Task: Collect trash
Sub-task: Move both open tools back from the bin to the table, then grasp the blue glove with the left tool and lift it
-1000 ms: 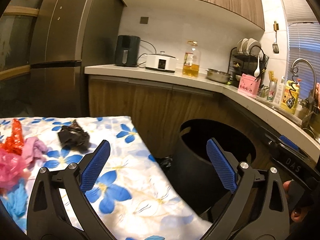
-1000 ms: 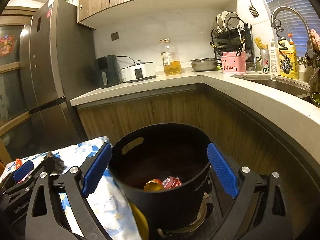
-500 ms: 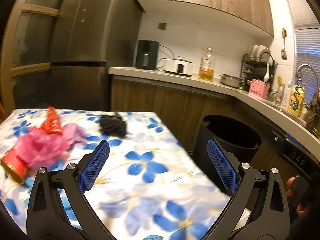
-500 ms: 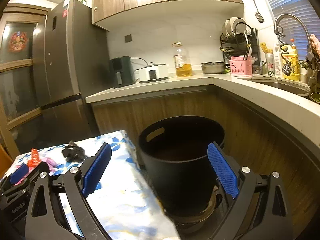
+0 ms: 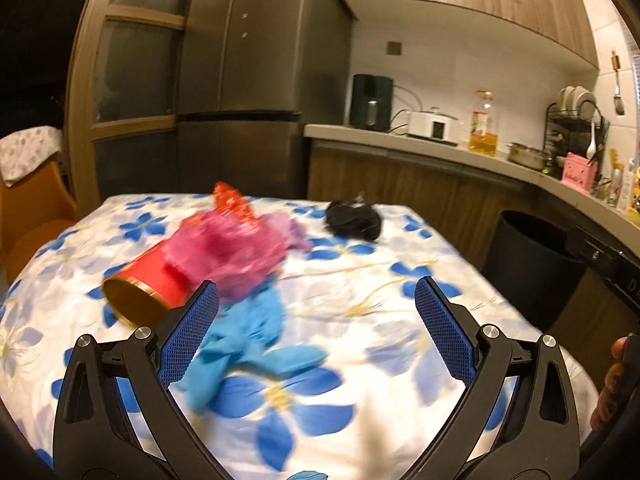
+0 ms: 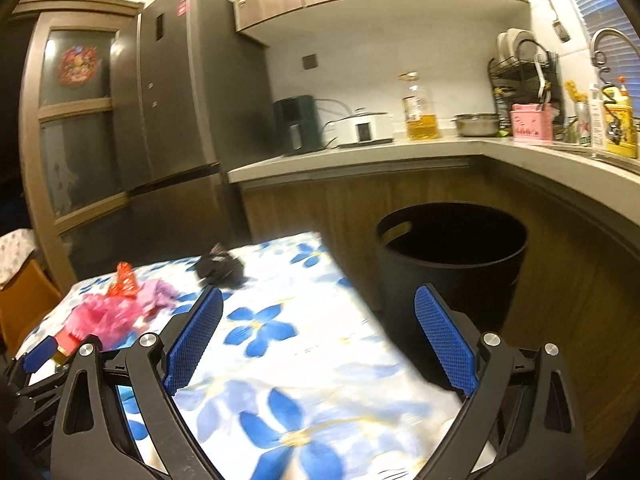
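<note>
Floral tablecloth (image 5: 360,264) with red cup (image 5: 148,280), pink bag (image 5: 236,248); both grippers' fingers apart.

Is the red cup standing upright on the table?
No, the red cup lies on its side on the floral tablecloth, gold rim facing the camera.

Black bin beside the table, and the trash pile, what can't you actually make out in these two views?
- Black bin: right wrist view shows only a dark interior; contents hidden by shadow. Left wrist view: partly covered by the other hand-held gripper.
- Blue trash: motion-blurred, left wrist view; material unclear.
- Red cup: far end buried under the pink bag.
- Black wad: too small to identify.
</note>
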Demonstrator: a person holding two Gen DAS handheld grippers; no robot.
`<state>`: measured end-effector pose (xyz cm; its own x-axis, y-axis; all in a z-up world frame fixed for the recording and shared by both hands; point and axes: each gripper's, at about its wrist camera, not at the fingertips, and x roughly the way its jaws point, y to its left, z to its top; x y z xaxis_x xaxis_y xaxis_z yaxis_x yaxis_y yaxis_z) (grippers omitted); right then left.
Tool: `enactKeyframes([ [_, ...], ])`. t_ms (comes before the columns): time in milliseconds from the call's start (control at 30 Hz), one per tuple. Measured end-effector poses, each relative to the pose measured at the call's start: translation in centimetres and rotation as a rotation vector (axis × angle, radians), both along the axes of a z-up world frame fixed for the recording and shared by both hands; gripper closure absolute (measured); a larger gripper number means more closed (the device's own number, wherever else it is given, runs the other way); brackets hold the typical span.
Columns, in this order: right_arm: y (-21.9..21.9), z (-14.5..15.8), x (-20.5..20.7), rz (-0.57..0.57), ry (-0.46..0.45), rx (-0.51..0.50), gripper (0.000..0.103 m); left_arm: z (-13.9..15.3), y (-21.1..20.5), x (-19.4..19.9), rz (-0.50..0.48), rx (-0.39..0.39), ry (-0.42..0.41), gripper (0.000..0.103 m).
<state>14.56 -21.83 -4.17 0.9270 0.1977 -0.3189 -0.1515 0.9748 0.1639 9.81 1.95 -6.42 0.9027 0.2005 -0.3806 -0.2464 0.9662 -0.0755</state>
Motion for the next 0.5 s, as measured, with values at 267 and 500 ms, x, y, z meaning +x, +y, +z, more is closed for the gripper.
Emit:
enactKeyframes([
  [267, 3.2, -0.3, -0.3, 0.082, 0.004, -0.009, 0.010, -2.3, 2.4, -0.1, 0.025, -0.001, 0.079, 0.012],
  [500, 4.3, -0.6, 0.3, 0.101, 0.013, -0.008, 0.010, -3.9, 3.2, 1.3, 0.003, -0.038, 0.165, 0.044],
])
